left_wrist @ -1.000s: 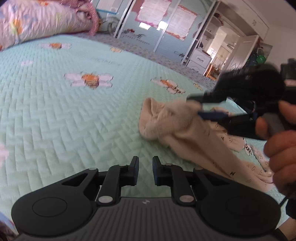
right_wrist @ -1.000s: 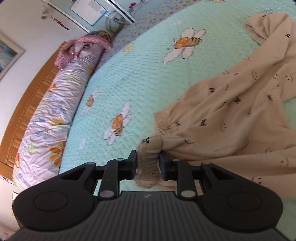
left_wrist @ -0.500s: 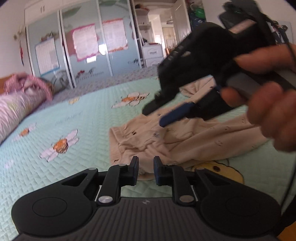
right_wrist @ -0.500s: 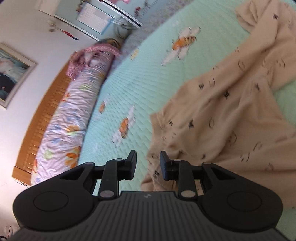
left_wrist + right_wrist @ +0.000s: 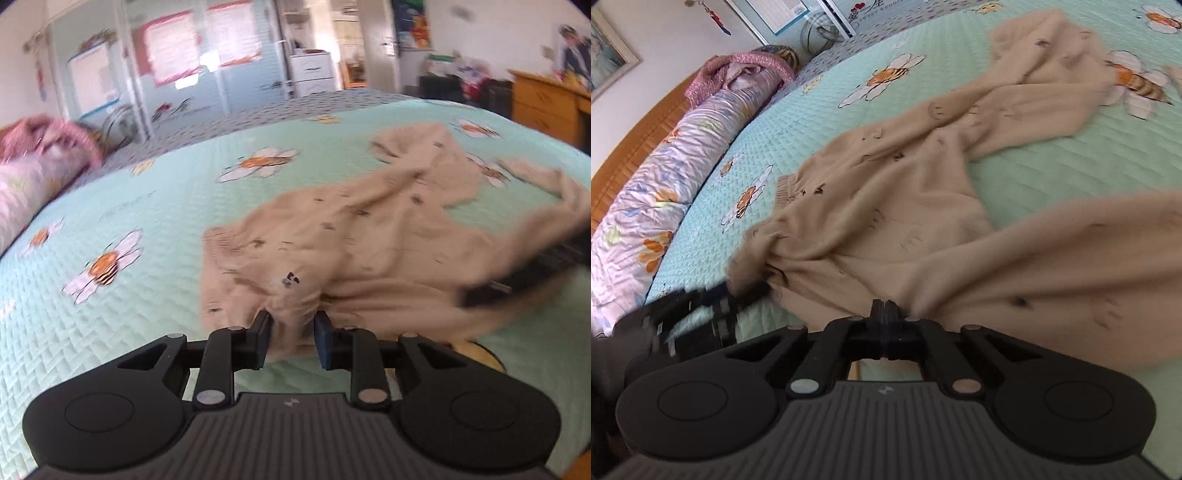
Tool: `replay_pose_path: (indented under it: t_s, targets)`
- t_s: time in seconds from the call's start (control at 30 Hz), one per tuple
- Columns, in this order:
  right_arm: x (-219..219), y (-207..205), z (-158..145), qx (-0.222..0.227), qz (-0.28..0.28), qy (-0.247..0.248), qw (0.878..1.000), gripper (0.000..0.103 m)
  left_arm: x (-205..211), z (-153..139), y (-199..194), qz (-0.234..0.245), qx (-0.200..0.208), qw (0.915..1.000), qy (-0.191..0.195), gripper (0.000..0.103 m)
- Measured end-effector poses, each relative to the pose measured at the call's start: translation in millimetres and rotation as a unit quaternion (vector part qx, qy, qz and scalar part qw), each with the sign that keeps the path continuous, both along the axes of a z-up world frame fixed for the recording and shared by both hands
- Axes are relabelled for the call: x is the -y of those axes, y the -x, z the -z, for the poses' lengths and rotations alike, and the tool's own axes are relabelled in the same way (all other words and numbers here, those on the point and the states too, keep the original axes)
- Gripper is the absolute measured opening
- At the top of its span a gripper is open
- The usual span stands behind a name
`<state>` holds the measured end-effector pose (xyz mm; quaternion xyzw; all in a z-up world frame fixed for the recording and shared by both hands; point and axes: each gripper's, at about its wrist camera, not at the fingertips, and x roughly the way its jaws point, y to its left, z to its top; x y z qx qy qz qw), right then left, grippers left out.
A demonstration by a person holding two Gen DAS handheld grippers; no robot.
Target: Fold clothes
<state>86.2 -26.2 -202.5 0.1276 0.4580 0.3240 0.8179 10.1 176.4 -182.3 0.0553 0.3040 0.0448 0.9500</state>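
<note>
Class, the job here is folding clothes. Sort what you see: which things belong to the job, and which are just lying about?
Job: beige garment, left gripper, right gripper, green bedspread.
Lying about: rolled floral quilt, pink cloth, wooden desk.

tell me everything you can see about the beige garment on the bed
The beige garment is soft, knit-looking cloth with small dark printed marks and a ribbed cuff. It lies crumpled and spread, unfolded, on the mint quilted bedspread. A bunched part sits between the left tool's parted fingers. The right tool is shut at its near edge; whether it pinches cloth is unclear.
</note>
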Motion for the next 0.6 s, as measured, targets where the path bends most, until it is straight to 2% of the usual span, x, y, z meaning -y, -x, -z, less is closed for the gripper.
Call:
replay_pose_path:
  t_s: [0.1, 0.17, 0.2, 0.23, 0.3, 0.4, 0.5, 0.57, 0.6]
  targets:
    - [12, 18, -14, 0.052, -0.015, 0.004, 0.999, 0.012, -3, -14, 8, -0.009, 0.015, 0.9995, 0.027, 0.028]
    - [8, 31, -25, 0.101, -0.03, 0.02, 0.994, 0.032, 6, -21, 15, 0.003, 0.026, 0.9989, 0.039, 0.03]
    - [1, 38, -27, 0.132, -0.038, 0.038, 0.99, 0.05, 12, -21, 15, 0.009, 0.025, 0.9989, 0.038, 0.032]
    - [-5, 44, -29, 0.163, -0.047, 0.055, 0.984, 0.063, 18, -20, 12, 0.011, 0.02, 0.9994, 0.028, 0.033]
    - [-21, 55, -28, 0.22, -0.07, 0.108, 0.967, 0.071, 28, -14, 1, 0.005, 0.006, 1.0, 0.0, 0.033]
    - [-40, 68, -16, 0.282, -0.111, 0.187, 0.934, 0.07, 32, -6, -8, -0.014, -0.01, 0.9998, -0.011, 0.033]
    - [-40, 76, -3, 0.317, -0.141, 0.22, 0.912, 0.067, 37, 1, -11, -0.025, -0.022, 0.9989, -0.032, 0.037]
    - [-40, 74, 5, 0.313, -0.144, 0.234, 0.909, 0.046, 38, 6, -13, -0.021, -0.032, 0.9982, -0.045, 0.038]
    - [-40, 69, 7, 0.298, -0.141, 0.232, 0.915, 0.015, 36, 6, -15, -0.021, -0.032, 0.9981, -0.048, 0.038]
